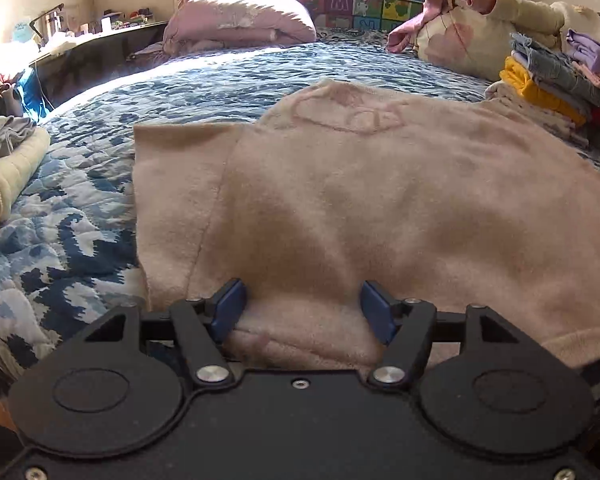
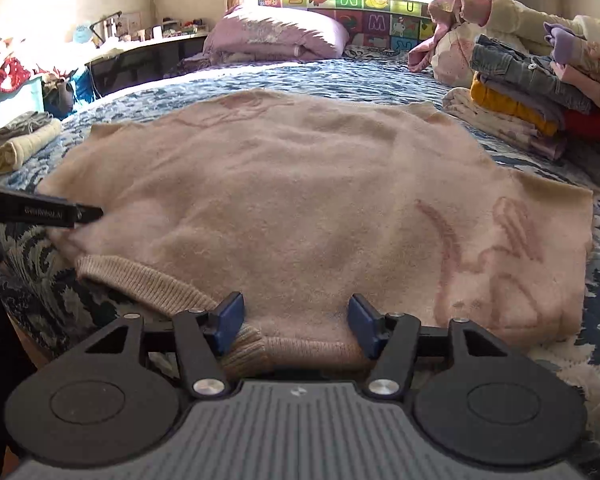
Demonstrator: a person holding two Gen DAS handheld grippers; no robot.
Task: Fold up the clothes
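A: Where is the sweater [image 2: 300, 200] lying?

B: Spread flat on the bed [image 1: 80, 216], wider across than deep, with its ribbed hem along the near edge, right at both grippers. The folded pile [image 2: 540, 96] sits well apart at the far right, and another folded bundle [image 1: 8, 168] lies at the left.

A: And the grippers?

B: The left gripper [image 1: 304, 308] has its jaws spread wide, with the near edge of the knit bunched between the blue fingers [image 1: 230, 308] but not pinched. The right gripper [image 2: 296, 320] is released too, its jaws straddling the ribbed hem, nothing clamped.

A: Which one matters for the fold?

B: Both, I judge. They sit side by side along the same near edge, the left one toward the sweater's left side; its black arm shows at the left of the right wrist view. The garment stretches straight ahead of each, so closing on the hem and carrying it forward would fold it across its short depth.
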